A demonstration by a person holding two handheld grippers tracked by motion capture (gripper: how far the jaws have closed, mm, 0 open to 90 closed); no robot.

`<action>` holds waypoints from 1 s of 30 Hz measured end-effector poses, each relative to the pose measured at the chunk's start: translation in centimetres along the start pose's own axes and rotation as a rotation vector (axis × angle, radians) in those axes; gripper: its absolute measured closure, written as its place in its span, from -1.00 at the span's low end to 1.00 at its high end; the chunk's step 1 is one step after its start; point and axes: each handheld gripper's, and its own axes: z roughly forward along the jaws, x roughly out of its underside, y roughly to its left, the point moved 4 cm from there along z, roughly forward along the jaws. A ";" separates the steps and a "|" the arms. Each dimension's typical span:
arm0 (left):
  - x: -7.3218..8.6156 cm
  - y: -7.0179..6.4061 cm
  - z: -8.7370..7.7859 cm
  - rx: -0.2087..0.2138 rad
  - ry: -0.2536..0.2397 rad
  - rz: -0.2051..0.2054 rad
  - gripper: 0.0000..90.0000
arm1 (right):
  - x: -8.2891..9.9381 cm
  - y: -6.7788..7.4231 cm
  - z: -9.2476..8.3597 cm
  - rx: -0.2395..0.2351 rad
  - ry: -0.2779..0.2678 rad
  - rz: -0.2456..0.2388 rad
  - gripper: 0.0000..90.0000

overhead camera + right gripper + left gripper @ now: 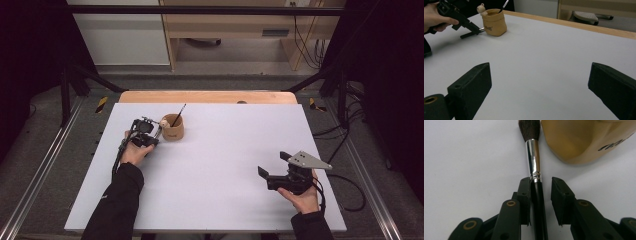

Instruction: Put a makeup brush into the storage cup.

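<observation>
A person works two hand-held grippers over a white counter, seen from the high view. The left gripper sits at the counter's far left, just beside a tan pot w/ a small bear figure on its rim and a thin dark brush standing tilted inside.

In the left gripper view, a second brush lies along the counter between the jaws: black handle, silver ferrule, dark bristles pointing away, tip just beside the pot's wall. The handle rests against the left-hand jaw's pad; a clear gap shows btwn it and the other pad, so the jaws stand slightly apart and aren't pinching it.

The right gripper, w/ its grey three-cornered plate, is held in the right hand near the counter's right front, well apart from the pot. In the right gripper view its jaws are spread wide w/ nothing btwn them, only bare counter; farther off the left hand and its gripper angle down toward the pot.
</observation>
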 end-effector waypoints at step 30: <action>0.3 0.6 -0.4 0.006 -0.001 -0.085 0.75 | 0.0 0.1 -0.1 -0.001 0.000 -0.002 -0.87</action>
